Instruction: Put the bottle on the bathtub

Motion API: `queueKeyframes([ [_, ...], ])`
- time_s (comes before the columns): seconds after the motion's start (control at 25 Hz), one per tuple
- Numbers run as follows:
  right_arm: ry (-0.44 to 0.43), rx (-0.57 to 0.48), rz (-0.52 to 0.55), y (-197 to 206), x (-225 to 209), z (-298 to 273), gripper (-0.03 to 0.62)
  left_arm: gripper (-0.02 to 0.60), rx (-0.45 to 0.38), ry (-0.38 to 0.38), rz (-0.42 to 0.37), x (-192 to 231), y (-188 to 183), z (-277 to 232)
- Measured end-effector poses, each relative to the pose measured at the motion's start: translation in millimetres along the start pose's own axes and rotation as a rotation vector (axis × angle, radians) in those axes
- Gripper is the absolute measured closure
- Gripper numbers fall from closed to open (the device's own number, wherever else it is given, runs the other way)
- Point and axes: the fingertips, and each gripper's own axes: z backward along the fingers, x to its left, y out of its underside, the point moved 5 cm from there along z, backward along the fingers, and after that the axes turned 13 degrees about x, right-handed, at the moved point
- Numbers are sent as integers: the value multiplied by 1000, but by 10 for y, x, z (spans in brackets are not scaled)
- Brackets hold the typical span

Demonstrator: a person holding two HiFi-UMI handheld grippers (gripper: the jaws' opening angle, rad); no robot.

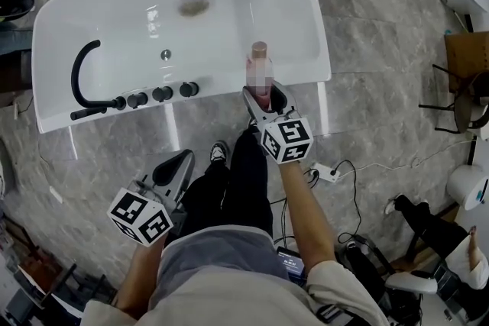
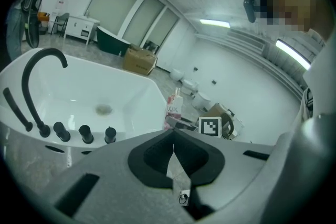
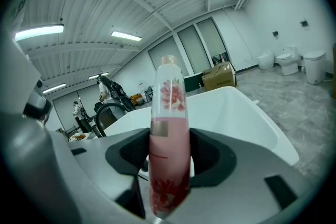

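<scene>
Grey marbled floor [image 1: 99, 156] lies under the person's dark trouser legs [image 1: 229, 187]. Nearest, the left tool [image 1: 177, 164] hangs low by the legs, its jaws closed together on nothing. Further out, the right tool [image 1: 267, 101] clamps a pink flower-printed bottle [image 1: 260, 66] upright at the near right rim of the white bathtub [image 1: 309, 50]. The bottle's base is hidden, so contact with the rim cannot be told. Left along that rim stand black knobs [image 1: 162, 94] and a curved black faucet [image 1: 84, 72]; beyond lies the drain [image 1: 194, 6].
</scene>
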Motion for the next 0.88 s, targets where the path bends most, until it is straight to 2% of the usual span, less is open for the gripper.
queueKeyframes([
  [0.52,75,22,-11,205,-251,-560,370,574,60,-38,27,260,186,-37],
  [0.88,124,35,-18,294,-403,-760,371,574,74,-26,35,310,258,-118],
])
